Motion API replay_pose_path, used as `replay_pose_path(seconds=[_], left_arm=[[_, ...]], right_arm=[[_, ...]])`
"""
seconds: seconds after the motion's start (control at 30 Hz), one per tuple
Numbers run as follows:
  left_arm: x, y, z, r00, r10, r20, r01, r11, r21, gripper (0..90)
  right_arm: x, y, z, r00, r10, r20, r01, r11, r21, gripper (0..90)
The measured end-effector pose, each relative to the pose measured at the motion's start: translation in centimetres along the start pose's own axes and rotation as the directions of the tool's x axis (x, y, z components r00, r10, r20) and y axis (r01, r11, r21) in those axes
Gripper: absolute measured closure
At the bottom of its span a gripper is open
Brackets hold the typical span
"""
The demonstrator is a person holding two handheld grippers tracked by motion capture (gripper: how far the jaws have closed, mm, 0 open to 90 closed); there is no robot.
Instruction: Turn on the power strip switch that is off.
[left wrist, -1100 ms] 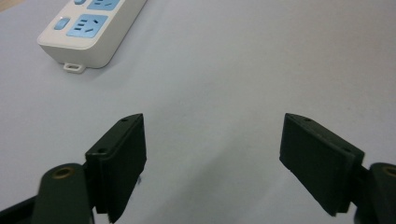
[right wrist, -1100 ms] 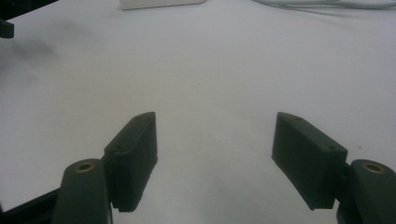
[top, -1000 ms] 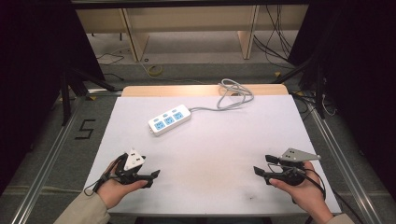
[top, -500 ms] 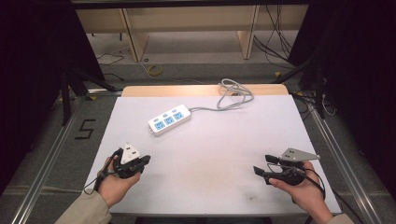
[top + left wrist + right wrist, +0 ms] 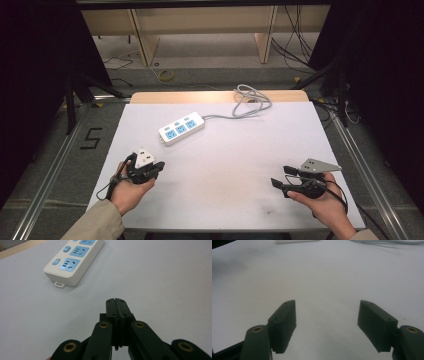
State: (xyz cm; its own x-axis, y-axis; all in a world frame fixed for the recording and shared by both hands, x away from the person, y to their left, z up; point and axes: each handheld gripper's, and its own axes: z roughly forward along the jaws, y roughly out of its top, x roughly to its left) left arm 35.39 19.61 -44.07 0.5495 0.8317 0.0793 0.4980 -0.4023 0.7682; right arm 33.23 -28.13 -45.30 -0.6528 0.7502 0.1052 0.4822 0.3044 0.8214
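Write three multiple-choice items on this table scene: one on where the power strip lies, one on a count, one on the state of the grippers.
1. Where does the power strip lie on the table?
A. Far half, left of the middle
B. Near edge, between the hands
C. Right near corner

2. How many blue socket panels does the power strip show in the high view?
A. One
B. Three
C. Five

3. How do the two grippers stand?
A. Both open
B. Left gripper shut, right gripper open
C. Left open, right shut

Answers:
1. A, as the high view shows it up the table, ahead of the left hand, with its cable trailing to the far edge.
2. B, as three blue panels sit in a row along its white body.
3. B, as the left gripper's jaws meet with nothing between them, while the right gripper's jaws stand wide apart over bare table.
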Motion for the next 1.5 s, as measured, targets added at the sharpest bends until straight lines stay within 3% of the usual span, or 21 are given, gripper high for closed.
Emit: replay_pose_path(seconds=[0.77, 1.5], left_arm=[[1.5, 1.2, 1.6, 0.9990, -0.031, -0.033, 0.031, 0.9995, 0.008, 90.0], [2.0, 2.7, 2.5, 0.9983, -0.020, -0.054, 0.021, 0.9996, 0.018, 90.0]], right_arm=[[0.0, 0.0, 0.1, 1.0000, -0.002, 0.000, 0.002, 1.000, 0.003, 31.5], [0.0, 0.0, 0.0, 1.0000, -0.001, 0.003, 0.000, 1.000, 0.006, 31.4]])
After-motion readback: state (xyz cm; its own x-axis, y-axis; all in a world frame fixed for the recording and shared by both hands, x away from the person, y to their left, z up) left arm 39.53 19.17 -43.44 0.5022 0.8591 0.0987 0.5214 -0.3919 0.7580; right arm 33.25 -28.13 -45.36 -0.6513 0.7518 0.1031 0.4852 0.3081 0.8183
